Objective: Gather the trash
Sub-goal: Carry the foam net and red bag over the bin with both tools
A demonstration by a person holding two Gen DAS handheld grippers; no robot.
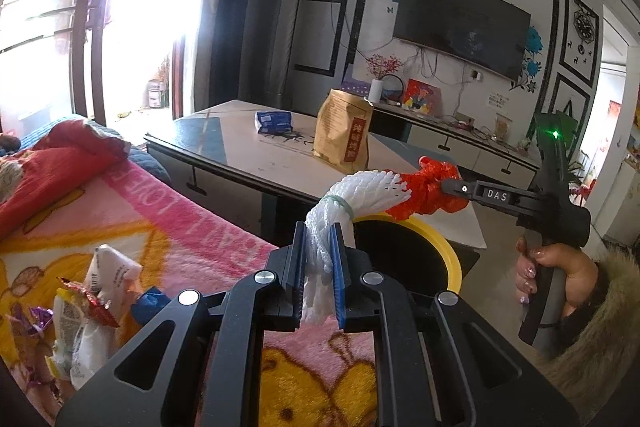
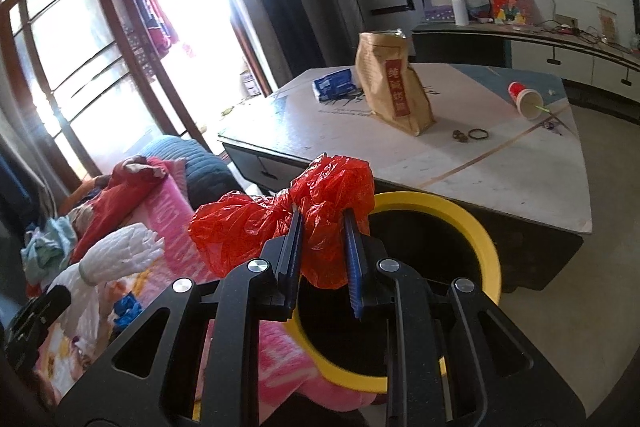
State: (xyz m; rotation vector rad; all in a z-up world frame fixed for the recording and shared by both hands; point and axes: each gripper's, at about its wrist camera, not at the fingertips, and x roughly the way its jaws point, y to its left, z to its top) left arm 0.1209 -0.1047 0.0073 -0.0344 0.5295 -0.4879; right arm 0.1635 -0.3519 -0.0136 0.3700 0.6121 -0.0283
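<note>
My left claw (image 1: 320, 267) is clamped on the white foam net (image 1: 352, 199); a green band circles it. My right claw (image 2: 324, 247) is clamped on the red plastic bag (image 2: 280, 223); its arm reads "DAS" in the left view. Both hang near the bin's yellow rim (image 2: 472, 219), by the near edge of the surface (image 2: 500, 163). Far on it: brown paper bag (image 2: 394, 83) with red label, characters too small to read; blue packet (image 2: 334, 83); tipped red cup (image 2: 526, 99) to the right. Wrappers (image 1: 92, 303) lie on the pink blanket (image 1: 180, 227) to the left, lettering partly hidden.
</note>
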